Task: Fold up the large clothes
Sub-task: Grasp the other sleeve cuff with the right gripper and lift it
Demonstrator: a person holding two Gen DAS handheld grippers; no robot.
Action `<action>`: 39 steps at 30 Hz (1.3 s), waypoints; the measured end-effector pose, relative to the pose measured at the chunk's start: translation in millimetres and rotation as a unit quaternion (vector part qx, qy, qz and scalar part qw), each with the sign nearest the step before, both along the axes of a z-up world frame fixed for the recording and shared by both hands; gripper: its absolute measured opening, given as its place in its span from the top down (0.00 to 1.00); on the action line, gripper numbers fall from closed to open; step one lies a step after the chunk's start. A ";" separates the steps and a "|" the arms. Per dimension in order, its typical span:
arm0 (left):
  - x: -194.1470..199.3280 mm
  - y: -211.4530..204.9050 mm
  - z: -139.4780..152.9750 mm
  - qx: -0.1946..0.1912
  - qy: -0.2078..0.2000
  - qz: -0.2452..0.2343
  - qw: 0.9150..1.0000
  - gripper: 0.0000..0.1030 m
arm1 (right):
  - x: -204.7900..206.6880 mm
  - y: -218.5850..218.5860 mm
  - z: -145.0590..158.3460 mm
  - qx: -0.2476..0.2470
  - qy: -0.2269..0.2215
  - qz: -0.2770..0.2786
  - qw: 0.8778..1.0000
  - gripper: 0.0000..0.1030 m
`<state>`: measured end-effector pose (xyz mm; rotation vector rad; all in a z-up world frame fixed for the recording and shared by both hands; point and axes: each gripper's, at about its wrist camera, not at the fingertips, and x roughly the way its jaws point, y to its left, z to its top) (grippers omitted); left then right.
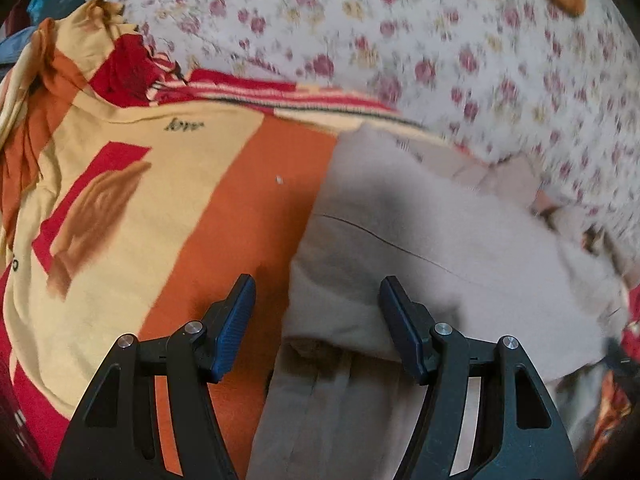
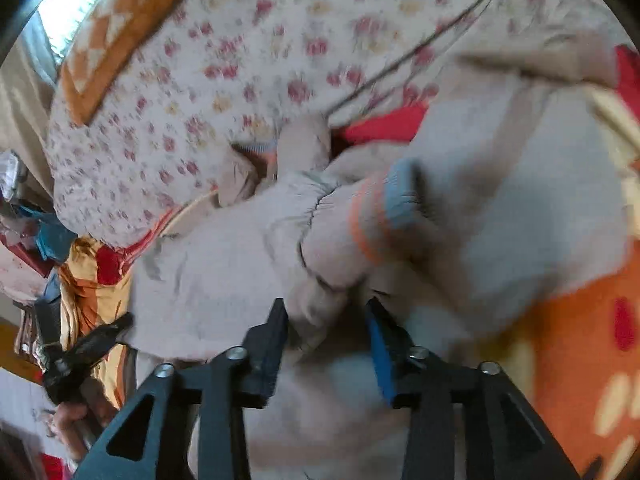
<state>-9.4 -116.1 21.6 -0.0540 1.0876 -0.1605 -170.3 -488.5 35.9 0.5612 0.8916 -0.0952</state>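
A pale beige garment [image 1: 440, 248] lies bunched on a blanket of orange, cream and red. My left gripper [image 1: 318, 300] hangs open over the garment's left edge, with one finger above the orange blanket and the other above the beige cloth. In the right wrist view the garment [image 2: 500, 200] spreads wide, and its sleeve cuff [image 2: 400, 196] has blue and orange stripes. My right gripper [image 2: 327, 316] has a fold of the sleeve [image 2: 316, 308] between its fingers. The fold touches the left finger, and a dark gap shows at the right finger. The picture is blurred.
A floral quilt [image 1: 440, 40] covers the far side of the bed, with an orange patterned cushion [image 2: 120, 36] on it. The blanket [image 1: 248, 184] runs left and under the garment. My left gripper [image 2: 92, 344] and the hand [image 2: 68, 420] holding it show at lower left. Loose clothes [image 2: 44, 236] are piled beyond.
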 end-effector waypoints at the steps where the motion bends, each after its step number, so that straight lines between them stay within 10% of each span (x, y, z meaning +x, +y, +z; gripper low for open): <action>1: 0.1 -0.4 -2.9 0.003 0.001 0.000 1.000 0.37 | -9.6 -3.9 6.4 -0.016 -0.004 -0.011 1.000 0.60; 8: 0.2 -5.2 -2.9 0.016 -0.006 0.001 1.000 0.37 | 11.7 18.3 34.6 -0.058 -0.055 0.039 0.996 0.60; 15: -1.0 -2.1 3.9 0.003 0.002 -0.012 1.000 0.36 | 65.1 20.0 -36.4 -0.077 0.055 0.058 0.994 0.60; 30: -77.4 49.4 25.6 -0.032 0.025 -0.066 0.997 0.36 | -16.4 22.5 16.8 -0.042 0.002 0.082 0.996 0.54; 39: -117.3 27.6 15.8 0.023 0.018 -0.142 0.989 0.33 | -38.9 47.4 5.1 -0.032 0.021 0.118 0.992 0.54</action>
